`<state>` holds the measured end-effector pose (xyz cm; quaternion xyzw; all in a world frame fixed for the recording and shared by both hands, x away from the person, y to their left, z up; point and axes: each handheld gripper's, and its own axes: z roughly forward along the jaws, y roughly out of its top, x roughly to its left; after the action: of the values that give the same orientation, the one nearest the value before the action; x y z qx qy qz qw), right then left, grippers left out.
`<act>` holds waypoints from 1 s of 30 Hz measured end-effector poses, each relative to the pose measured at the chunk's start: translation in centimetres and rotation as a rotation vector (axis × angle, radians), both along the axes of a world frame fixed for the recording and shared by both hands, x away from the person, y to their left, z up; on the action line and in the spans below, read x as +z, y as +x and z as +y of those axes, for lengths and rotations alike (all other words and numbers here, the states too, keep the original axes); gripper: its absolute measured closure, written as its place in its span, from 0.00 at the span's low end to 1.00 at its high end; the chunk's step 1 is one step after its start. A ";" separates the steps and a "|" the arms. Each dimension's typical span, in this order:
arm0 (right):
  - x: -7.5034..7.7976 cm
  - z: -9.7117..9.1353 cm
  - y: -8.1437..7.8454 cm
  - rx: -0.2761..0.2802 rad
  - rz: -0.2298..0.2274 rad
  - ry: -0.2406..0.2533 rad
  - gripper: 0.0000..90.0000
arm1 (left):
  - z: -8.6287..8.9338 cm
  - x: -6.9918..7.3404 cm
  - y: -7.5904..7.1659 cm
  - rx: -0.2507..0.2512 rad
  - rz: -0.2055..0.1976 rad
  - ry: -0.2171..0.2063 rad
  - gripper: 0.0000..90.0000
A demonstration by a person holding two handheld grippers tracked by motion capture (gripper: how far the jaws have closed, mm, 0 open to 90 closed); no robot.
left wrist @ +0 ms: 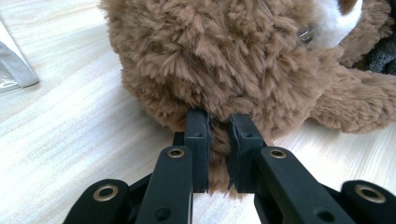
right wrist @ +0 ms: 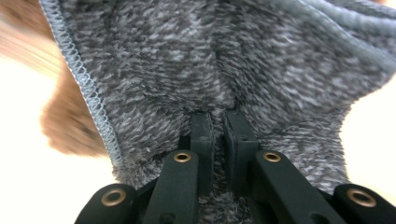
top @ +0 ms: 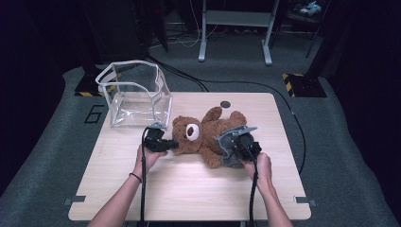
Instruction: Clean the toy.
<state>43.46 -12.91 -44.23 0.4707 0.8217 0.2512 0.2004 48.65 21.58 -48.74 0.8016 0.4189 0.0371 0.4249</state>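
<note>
A brown teddy bear [top: 201,135] lay on its back in the middle of the counter [top: 189,189]. A tuft of fur on its head was pinched by the left claw [top: 174,144], whose jaws were nearly closed. The grey fuzzy cloth [top: 231,142] around the bear's body was pinched by the right claw [top: 235,146], whose jaws were also nearly closed, with a fold of cloth held between them.

Trouble could have come from pulling. If the two claws were pulled apart too hard, the fur could have slipped out of the left claw, because only a small tuft was held. The cloth could also have been stretched or caught on the bear's leg, and the whole bear could have been dragged along.

A clear plastic box [top: 135,94] stood open at 10 o'clock from the bear, close to its head. A small dark round spot [top: 225,104] was seen at 12 o'clock on the counter. The box could have been bumped by the left claw.
</note>
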 end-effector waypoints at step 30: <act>-2.3 2.7 -1.6 0.016 -0.076 -0.070 0.94 | 0.1 0.2 0.5 -0.003 0.004 -0.003 0.89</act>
<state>41.82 -10.24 -46.57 0.4470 0.8254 0.2419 0.2458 49.14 21.65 -48.53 0.8017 0.4187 0.0344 0.4253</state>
